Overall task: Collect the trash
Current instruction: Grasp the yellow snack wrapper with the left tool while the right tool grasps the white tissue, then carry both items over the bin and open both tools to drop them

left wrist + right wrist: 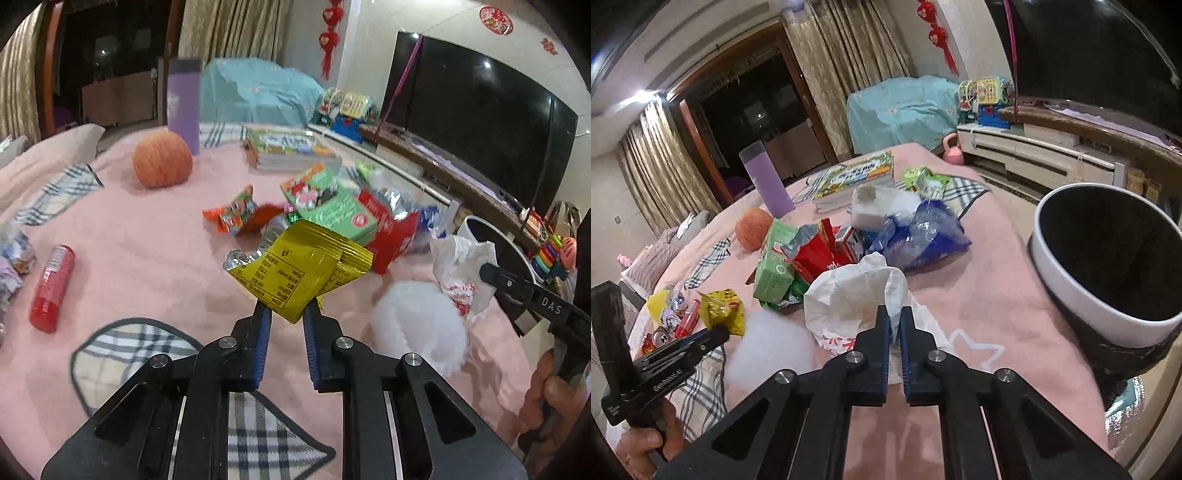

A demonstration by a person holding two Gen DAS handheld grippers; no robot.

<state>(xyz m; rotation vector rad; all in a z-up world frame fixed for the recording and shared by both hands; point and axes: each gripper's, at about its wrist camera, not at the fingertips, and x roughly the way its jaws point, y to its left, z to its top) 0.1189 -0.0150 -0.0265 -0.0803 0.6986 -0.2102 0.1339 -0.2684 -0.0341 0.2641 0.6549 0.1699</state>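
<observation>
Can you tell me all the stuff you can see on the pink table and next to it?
yellow snack packet: one, yellow, pinched in the left gripper
white plastic bag: one, white, pinched in the right gripper
bin: one, white rim and dark inside, at the table's right edge
wrapper pile: several, green, red, blue, mid-table
apple: one, orange-red, far side
purple bottle: one, behind the apple
book: one, green cover, far side
red tube: one, left side
white fluff: one, near the bag
left gripper: black, blue pads, shut
right gripper: black, blue pads, shut
</observation>
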